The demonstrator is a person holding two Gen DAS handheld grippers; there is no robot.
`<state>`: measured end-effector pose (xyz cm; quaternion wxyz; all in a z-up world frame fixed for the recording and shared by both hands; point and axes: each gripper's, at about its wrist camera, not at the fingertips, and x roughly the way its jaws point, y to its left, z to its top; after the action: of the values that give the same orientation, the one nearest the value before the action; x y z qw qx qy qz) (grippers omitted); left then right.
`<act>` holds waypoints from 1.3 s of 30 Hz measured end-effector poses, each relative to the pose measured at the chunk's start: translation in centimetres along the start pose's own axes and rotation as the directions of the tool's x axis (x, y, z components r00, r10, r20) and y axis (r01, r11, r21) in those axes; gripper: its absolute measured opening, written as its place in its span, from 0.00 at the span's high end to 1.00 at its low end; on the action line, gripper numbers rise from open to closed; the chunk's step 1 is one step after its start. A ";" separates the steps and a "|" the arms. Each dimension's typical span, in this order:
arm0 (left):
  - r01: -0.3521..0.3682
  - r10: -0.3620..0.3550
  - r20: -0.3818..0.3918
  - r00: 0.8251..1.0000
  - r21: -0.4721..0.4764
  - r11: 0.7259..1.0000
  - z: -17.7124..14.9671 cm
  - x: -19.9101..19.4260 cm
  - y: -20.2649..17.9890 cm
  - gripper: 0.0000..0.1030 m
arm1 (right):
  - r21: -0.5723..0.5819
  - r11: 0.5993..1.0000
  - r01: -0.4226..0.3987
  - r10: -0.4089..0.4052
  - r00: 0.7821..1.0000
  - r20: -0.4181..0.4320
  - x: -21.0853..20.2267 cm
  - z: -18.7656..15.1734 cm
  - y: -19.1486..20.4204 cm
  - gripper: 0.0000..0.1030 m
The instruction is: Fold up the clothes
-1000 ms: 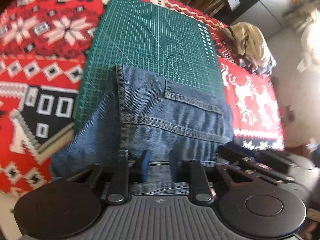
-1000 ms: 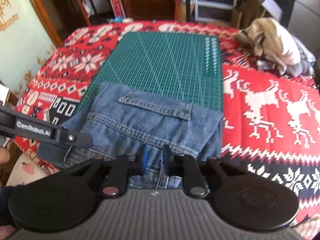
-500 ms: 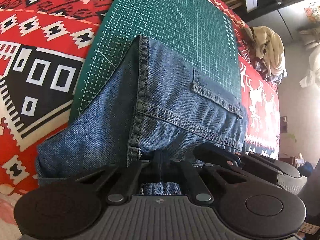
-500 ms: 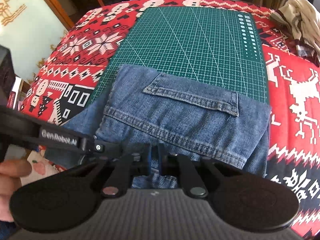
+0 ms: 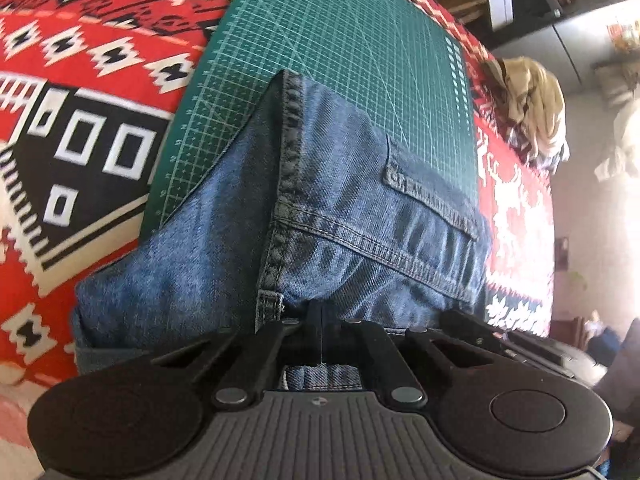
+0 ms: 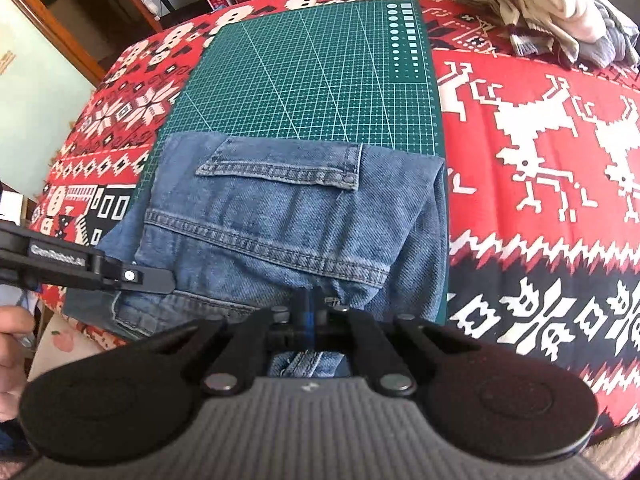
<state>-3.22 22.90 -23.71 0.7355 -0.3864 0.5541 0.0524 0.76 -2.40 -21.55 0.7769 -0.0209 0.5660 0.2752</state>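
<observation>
The folded jeans lie on the near end of the green cutting mat, which sits on the red patterned blanket over the desk. Both grippers pinch the near denim edge: the left gripper and the right gripper each have their jaws closed tight on the cloth. A heap of pale clothes sits far right.

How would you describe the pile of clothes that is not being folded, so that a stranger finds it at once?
Start from the green cutting mat in the middle of the red patterned blanket. Look past the mat's far right corner: the crumpled pile lies there. It is cream and grey and bunched up, unlike the flat blue jeans on the mat.
</observation>
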 end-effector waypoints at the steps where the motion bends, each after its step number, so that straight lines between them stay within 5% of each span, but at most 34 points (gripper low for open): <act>1: 0.014 -0.014 0.017 1.000 -0.005 1.000 0.0 -0.6 0.0 0.97 | -0.003 1.000 -0.002 0.002 1.000 -0.003 -0.2 0.2 0.3 1.00; 4: 0.033 -0.032 0.069 0.997 -0.011 0.999 0.2 -2.3 0.0 0.96 | -0.018 0.999 -0.032 0.032 0.999 0.000 -1.0 0.9 1.2 0.90; 13: 0.026 -0.022 0.061 0.998 -0.058 0.998 0.9 -1.6 1.3 0.97 | -0.093 0.985 -0.147 0.142 0.988 -0.058 1.2 4.2 6.7 0.90; 16: 0.042 -0.038 0.045 0.998 -0.080 0.996 0.9 -1.0 1.8 0.97 | -0.096 0.985 -0.143 0.131 0.983 -0.125 3.7 4.4 8.0 0.91; 21: 0.031 -0.028 0.046 0.999 -0.059 0.998 0.7 -1.2 1.7 0.97 | -0.111 0.985 -0.133 0.123 0.988 -0.097 4.4 3.6 7.9 0.96; 24: 0.024 -0.022 0.050 0.999 -0.046 0.999 0.6 -1.3 1.6 0.97 | -0.108 0.986 -0.126 0.116 0.988 -0.099 3.5 3.9 8.1 0.90; 39: 0.039 -0.036 0.056 0.998 -0.047 0.998 0.5 -1.2 1.8 0.97 | -0.088 0.987 -0.135 0.128 0.989 -0.077 3.5 5.7 8.6 0.91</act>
<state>-4.25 24.93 -23.54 0.7420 -0.4126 0.5247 0.0624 2.58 8.29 -20.22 0.7347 -0.0295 0.5798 0.3509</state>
